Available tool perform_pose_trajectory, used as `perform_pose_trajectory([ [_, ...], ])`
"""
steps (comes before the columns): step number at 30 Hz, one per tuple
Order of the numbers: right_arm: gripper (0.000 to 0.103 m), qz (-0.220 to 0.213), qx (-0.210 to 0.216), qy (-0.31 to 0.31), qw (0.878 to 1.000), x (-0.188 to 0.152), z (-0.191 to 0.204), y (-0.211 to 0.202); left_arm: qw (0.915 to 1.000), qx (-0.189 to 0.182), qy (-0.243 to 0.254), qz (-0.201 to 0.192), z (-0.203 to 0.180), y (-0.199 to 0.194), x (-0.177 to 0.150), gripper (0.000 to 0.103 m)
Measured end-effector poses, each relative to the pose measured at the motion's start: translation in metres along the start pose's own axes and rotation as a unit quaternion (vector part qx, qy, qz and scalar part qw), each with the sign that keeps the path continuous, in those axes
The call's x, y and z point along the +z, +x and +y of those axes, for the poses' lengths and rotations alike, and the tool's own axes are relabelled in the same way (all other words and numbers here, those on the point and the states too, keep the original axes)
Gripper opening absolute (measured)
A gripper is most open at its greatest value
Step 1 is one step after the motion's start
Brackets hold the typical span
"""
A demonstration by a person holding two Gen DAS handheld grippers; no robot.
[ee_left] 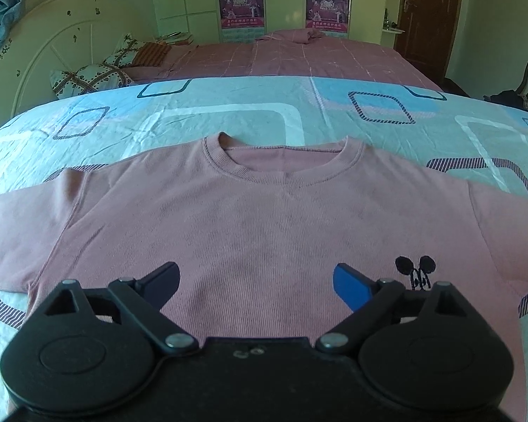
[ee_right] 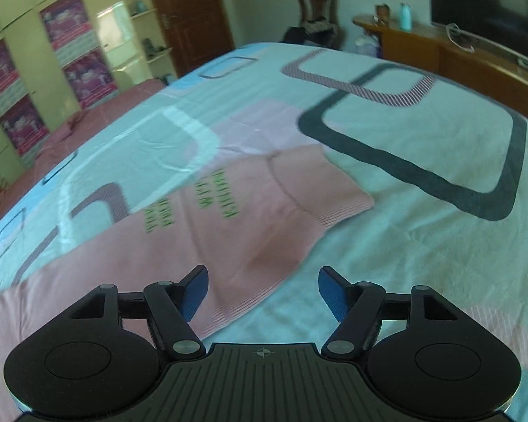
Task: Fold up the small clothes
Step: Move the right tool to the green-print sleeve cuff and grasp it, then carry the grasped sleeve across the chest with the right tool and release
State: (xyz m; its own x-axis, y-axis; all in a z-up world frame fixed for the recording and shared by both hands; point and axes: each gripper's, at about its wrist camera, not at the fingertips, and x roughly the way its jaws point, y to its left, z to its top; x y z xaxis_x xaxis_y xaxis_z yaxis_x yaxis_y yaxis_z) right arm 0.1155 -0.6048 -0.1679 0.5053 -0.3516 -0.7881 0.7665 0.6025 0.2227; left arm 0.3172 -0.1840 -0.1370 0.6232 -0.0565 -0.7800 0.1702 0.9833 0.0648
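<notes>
A pink long-sleeved shirt (ee_left: 264, 218) lies spread flat, front up, on a bed with a light blue patterned sheet (ee_left: 228, 112). Its round collar (ee_left: 285, 172) points away from me, and a small black mouse logo (ee_left: 415, 270) sits low on the right of the chest. My left gripper (ee_left: 257, 285) hovers open over the lower chest with nothing between its fingers. In the right wrist view a sleeve (ee_right: 264, 193) with green lettering ends in a ribbed cuff (ee_right: 348, 207). My right gripper (ee_right: 263, 292) stands open just above the shirt's ribbed edge (ee_right: 236, 309), where pink cloth meets sheet.
Beyond this bed lies a second bed with a pink checked cover (ee_left: 299, 56), pillows (ee_left: 88, 77) and a white headboard (ee_left: 52, 45). A wardrobe with posters (ee_left: 243, 0) and a brown door (ee_left: 429, 14) stand behind. To the right are a chair (ee_right: 316, 10) and a wooden sideboard (ee_right: 457, 52).
</notes>
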Motion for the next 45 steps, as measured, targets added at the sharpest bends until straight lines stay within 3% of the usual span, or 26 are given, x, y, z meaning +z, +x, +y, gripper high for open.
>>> perform_pose_trajectory([
  [2, 0.069, 0.001, -0.007, 0.017, 1.0, 0.006, -0.011, 0.01, 1.0, 0.002, 0.004, -0.003, -0.004, 0.001, 0.003, 0.093],
  [4, 0.052, 0.001, -0.006, 0.027, 1.0, 0.009, -0.018, 0.017, 0.9999, 0.004, 0.01, -0.004, -0.008, 0.001, 0.005, 0.092],
  [6, 0.042, -0.002, -0.004, 0.036, 0.999, 0.015, -0.023, 0.023, 0.9999, 0.001, 0.014, -0.001, -0.01, 0.003, 0.006, 0.09],
  [8, 0.012, -0.007, -0.004, 0.047, 0.999, 0.019, -0.026, 0.027, 0.9998, -0.012, 0.015, 0.002, -0.01, 0.005, 0.007, 0.089],
  [9, 0.009, -0.01, 0.0, 0.055, 0.998, 0.02, -0.028, 0.027, 0.9998, -0.016, 0.014, 0.005, -0.009, 0.006, 0.007, 0.087],
  [15, 0.008, -0.05, 0.035, 0.023, 0.998, 0.023, 0.0, 0.002, 0.9999, -0.01, 0.01, -0.001, -0.003, 0.003, 0.01, 0.085],
  [19, 0.008, -0.077, 0.101, -0.036, 0.991, 0.02, 0.063, -0.028, 0.9995, -0.022, -0.015, -0.015, 0.017, -0.004, 0.016, 0.086],
  [22, 0.008, -0.08, 0.164, -0.089, 0.979, 0.003, 0.128, -0.047, 0.9991, -0.024, -0.029, -0.021, 0.038, -0.008, 0.02, 0.087],
  [30, 0.008, -0.008, 0.29, -0.184, 0.939, -0.095, 0.282, -0.065, 0.9967, -0.04, -0.067, -0.022, 0.102, -0.006, 0.023, 0.092],
  [33, 0.008, 0.031, 0.312, -0.232, 0.921, -0.147, 0.327, -0.066, 0.9957, -0.056, -0.072, -0.014, 0.115, 0.002, 0.024, 0.092],
  [36, 0.009, 0.063, 0.314, -0.254, 0.913, -0.182, 0.349, -0.062, 0.9924, -0.095, -0.078, 0.003, 0.119, 0.013, 0.024, 0.092],
  [40, 0.057, 0.074, 0.32, -0.26, 0.908, -0.194, 0.345, -0.065, 0.9831, -0.16, -0.082, 0.037, 0.105, 0.032, 0.018, 0.092],
  [43, 0.058, 0.049, 0.315, -0.259, 0.912, -0.182, 0.327, -0.077, 0.9775, -0.195, -0.063, 0.052, 0.082, 0.044, 0.013, 0.093],
  [45, 0.058, 0.032, 0.294, -0.253, 0.921, -0.174, 0.307, -0.085, 0.9744, -0.211, -0.047, 0.06, 0.065, 0.049, 0.011, 0.093],
])
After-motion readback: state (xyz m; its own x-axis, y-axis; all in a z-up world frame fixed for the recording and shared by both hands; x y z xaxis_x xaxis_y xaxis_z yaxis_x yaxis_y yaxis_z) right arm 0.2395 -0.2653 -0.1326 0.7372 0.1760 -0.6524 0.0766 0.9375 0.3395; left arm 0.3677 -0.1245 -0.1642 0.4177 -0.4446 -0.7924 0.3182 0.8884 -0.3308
